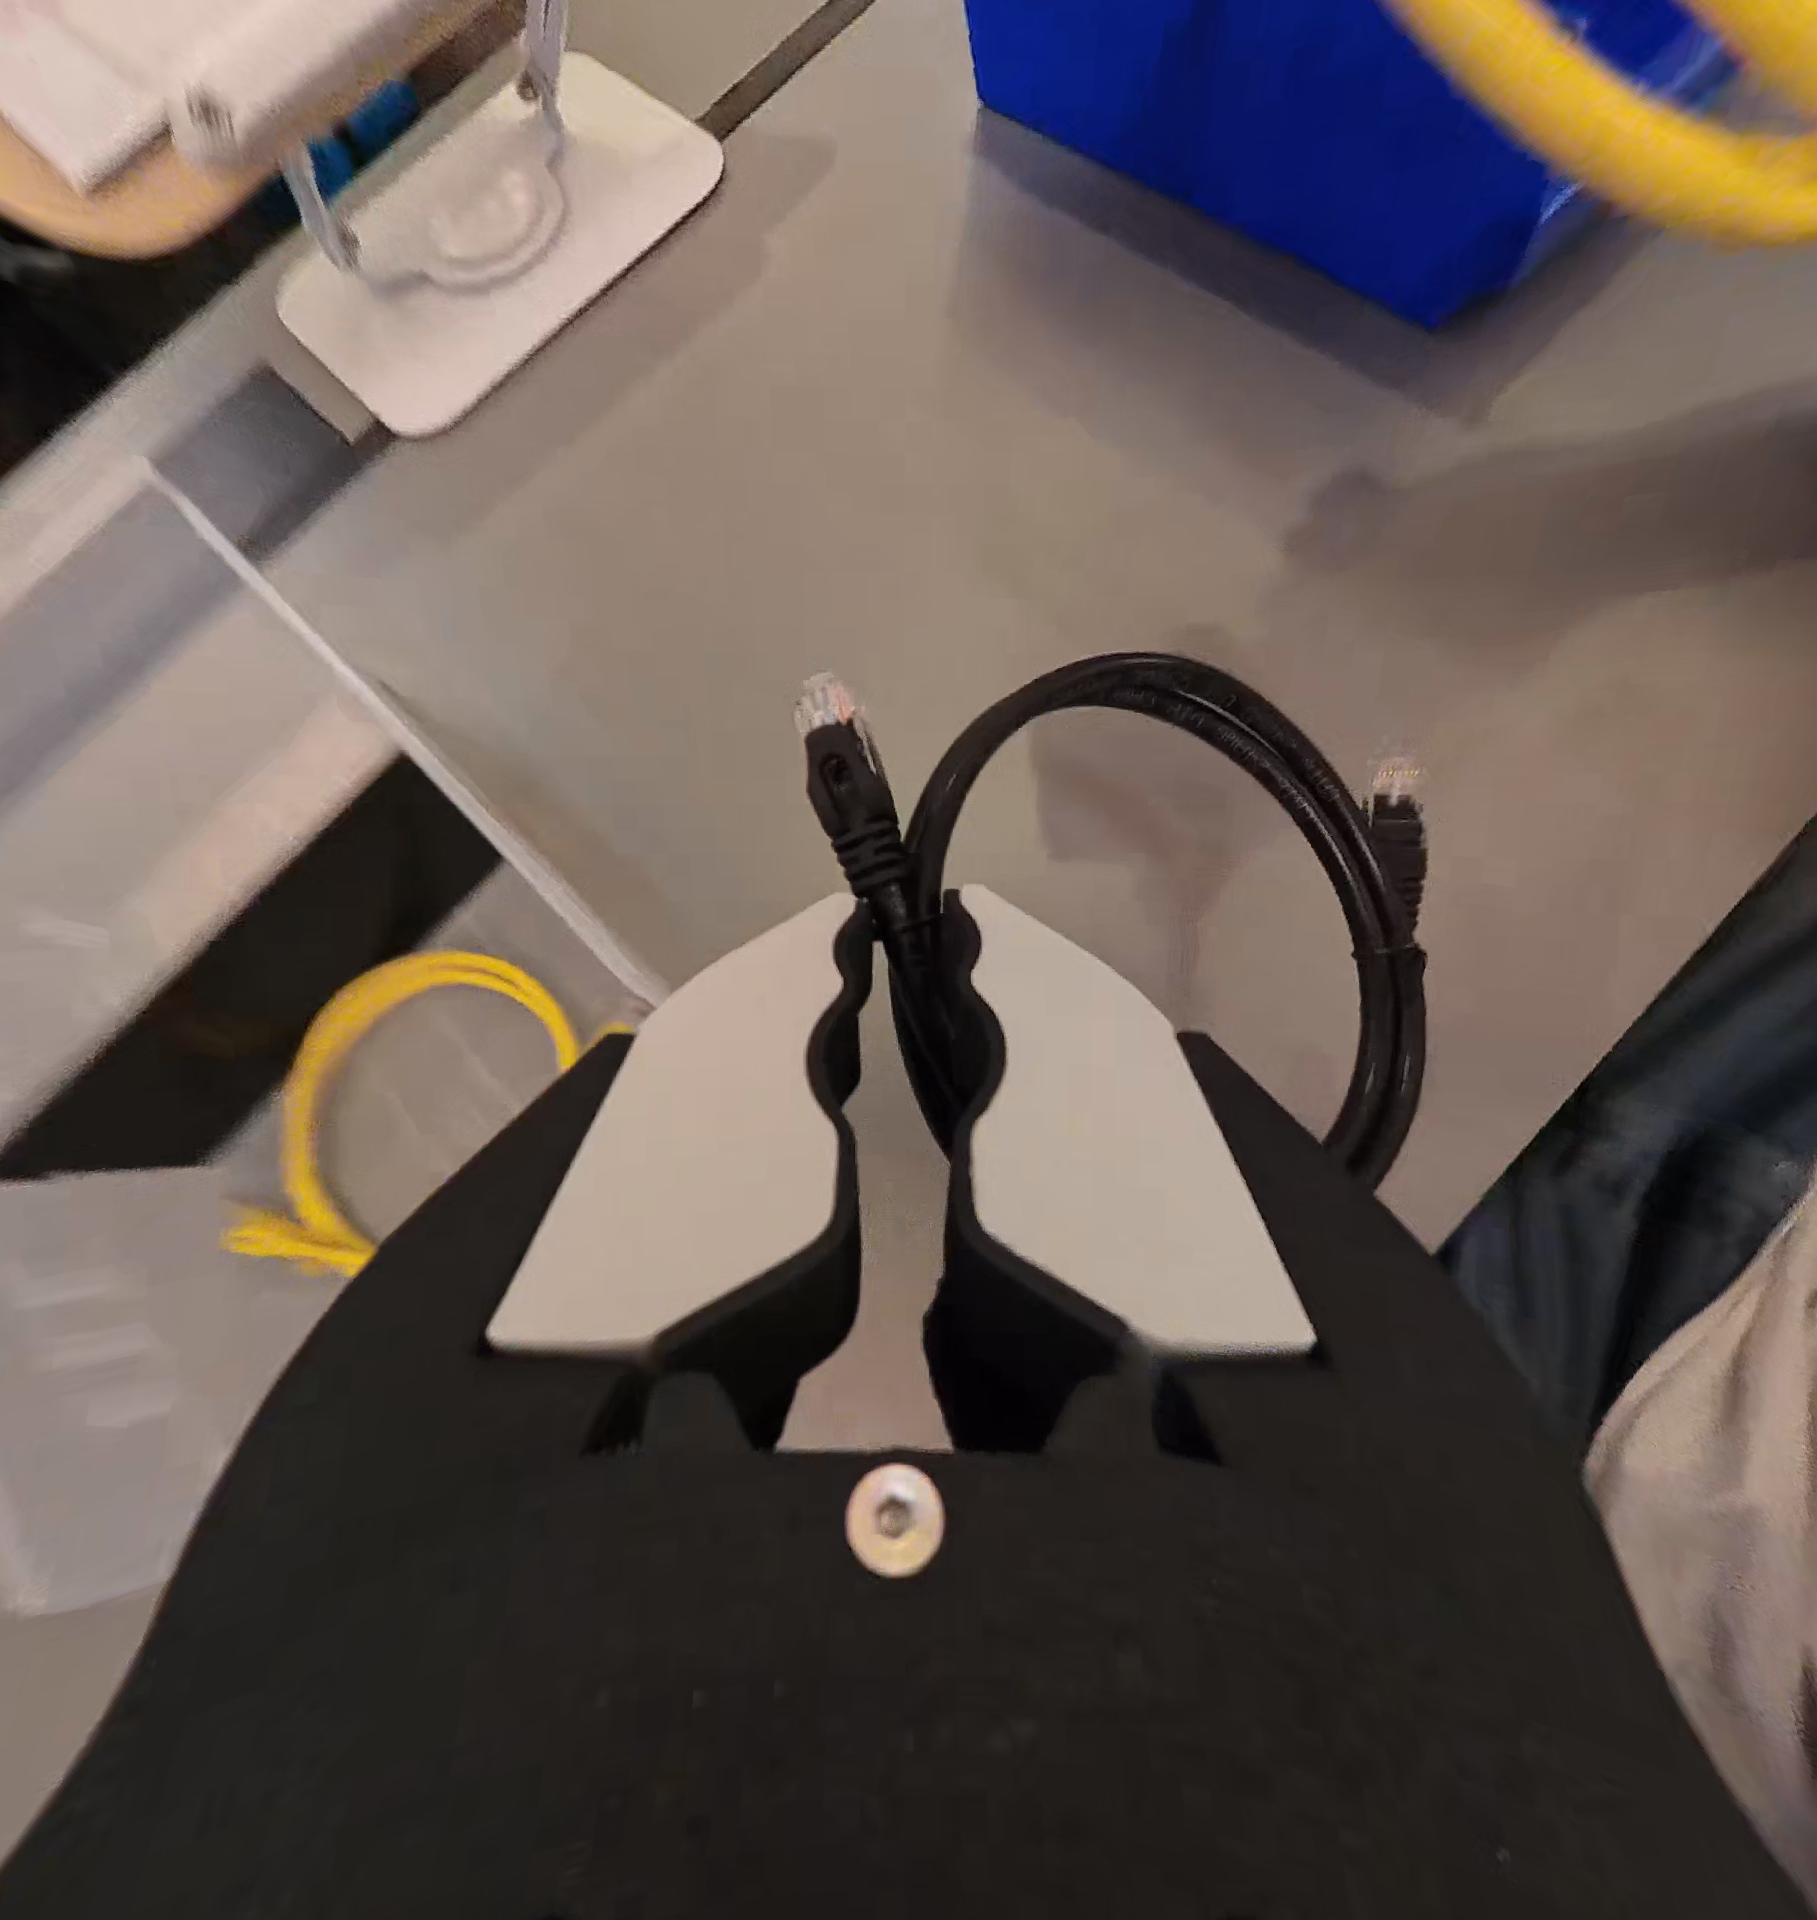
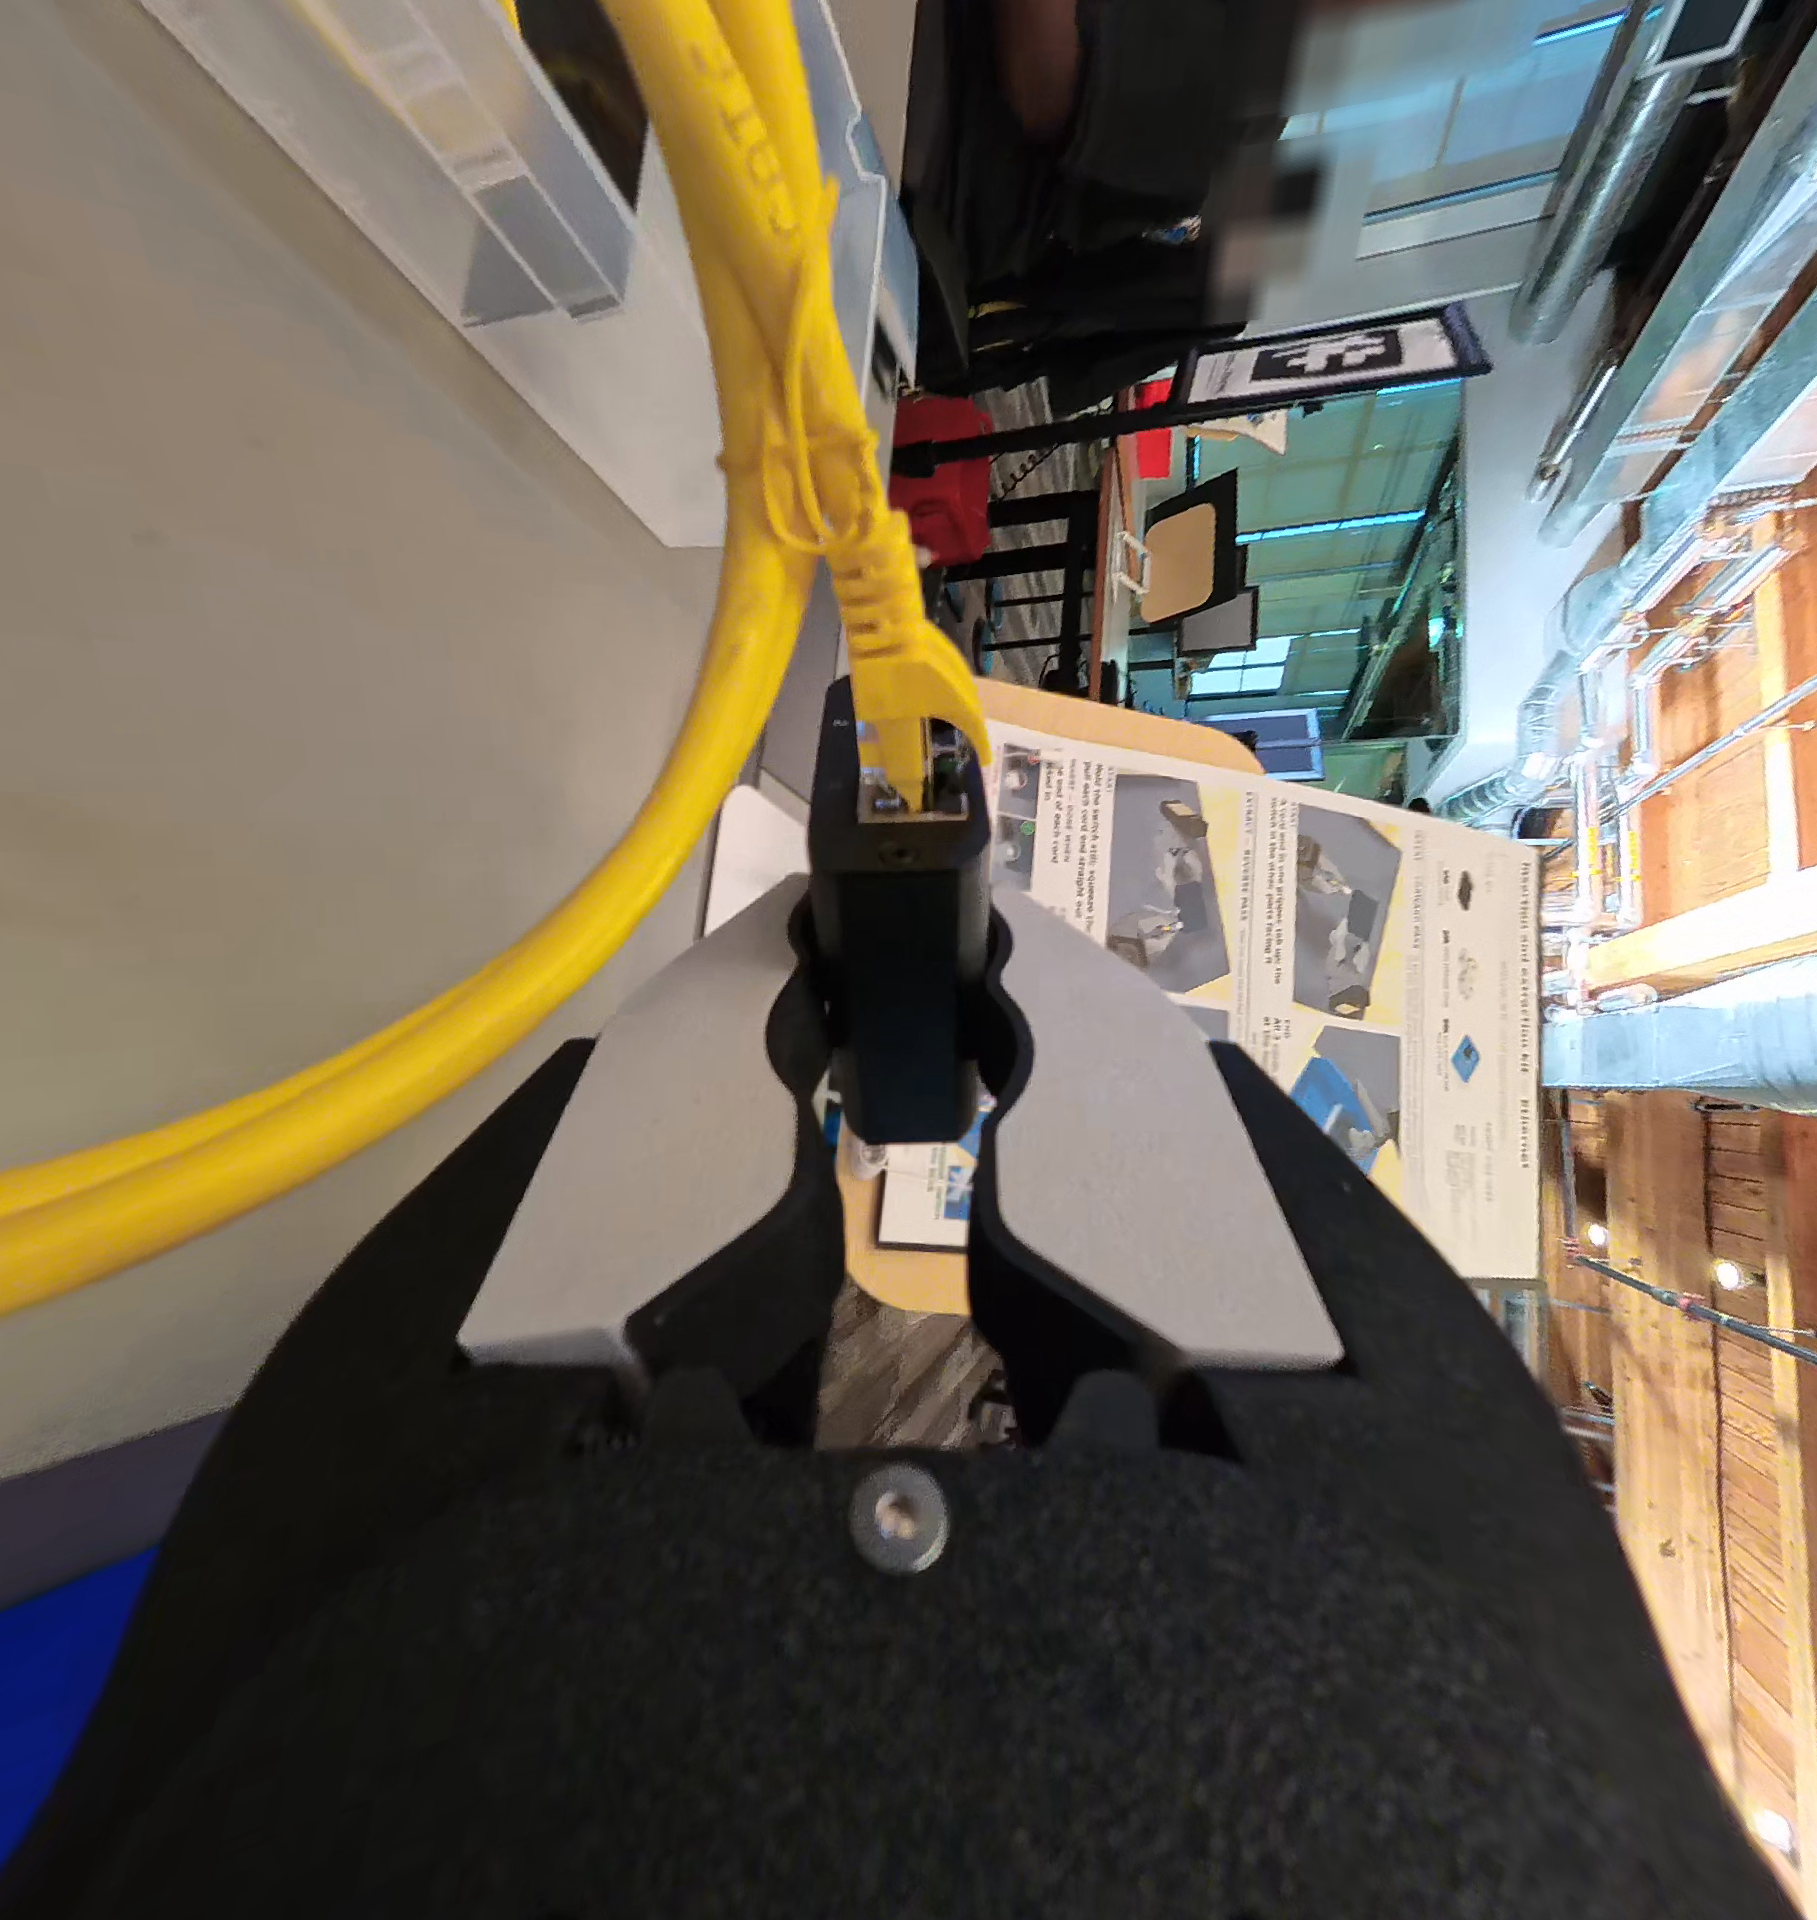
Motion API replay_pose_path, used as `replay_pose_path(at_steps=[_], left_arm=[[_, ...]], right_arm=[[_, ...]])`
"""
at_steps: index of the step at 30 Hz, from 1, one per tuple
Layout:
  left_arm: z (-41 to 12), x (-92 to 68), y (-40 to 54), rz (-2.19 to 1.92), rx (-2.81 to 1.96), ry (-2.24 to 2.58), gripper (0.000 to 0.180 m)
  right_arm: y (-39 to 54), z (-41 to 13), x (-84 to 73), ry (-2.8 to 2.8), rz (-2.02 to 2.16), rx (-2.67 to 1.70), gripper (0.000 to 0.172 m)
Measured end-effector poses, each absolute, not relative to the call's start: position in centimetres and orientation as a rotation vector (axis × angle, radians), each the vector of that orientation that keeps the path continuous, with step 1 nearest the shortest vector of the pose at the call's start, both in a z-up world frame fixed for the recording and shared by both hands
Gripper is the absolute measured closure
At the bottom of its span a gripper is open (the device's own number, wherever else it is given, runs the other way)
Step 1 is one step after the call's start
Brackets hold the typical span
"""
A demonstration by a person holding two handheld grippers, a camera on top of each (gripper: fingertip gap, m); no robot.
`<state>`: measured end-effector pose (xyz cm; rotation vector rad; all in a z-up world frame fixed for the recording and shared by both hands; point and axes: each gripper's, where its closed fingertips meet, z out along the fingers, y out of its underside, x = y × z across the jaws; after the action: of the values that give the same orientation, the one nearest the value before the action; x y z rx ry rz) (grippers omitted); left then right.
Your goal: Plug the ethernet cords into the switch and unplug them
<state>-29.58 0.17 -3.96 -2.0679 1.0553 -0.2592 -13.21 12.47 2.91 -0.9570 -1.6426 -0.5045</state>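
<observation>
A pale grey desk [image 1: 779, 499] is stretching across an open workshop, with a blue plastic bin [image 1: 1299, 135] at its far edge and a white flat-based stand [image 1: 499, 260] to one side. The left tool [image 1: 909, 914] is clenching a coiled black ethernet cord [image 1: 1288, 769] just behind its clear-tipped plug [image 1: 831, 717], the plug pointing up and away and the coil looping off to the right. The right tool [image 2: 899, 935] is gripping a small black box-shaped switch [image 2: 899, 997] between its pads, ports facing away. A thick yellow ethernet cord [image 2: 592, 914] is sitting plugged into one port, its bundle arcing off to the left. Another coiled yellow cord [image 1: 405, 1049] is lying in a clear plastic tub [image 1: 104, 1351] beside the desk.
</observation>
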Motion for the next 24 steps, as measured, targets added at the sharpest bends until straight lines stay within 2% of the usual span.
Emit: replay_pose_path(at_steps=[7, 24], left_arm=[[1.0, -24.9, 3.1, -0.121, -1.928, 1.394, 0.168], [3.5, -19.2, 4.6, -0.286, -1.926, 1.388, 0.168]], right_arm=[[11.2, 4.2, -13.9, -1.608, -0.510, -0.893, 0.148], [11.1, 3.8, -14.9, -1.612, -0.529, -0.882, 0.147]])
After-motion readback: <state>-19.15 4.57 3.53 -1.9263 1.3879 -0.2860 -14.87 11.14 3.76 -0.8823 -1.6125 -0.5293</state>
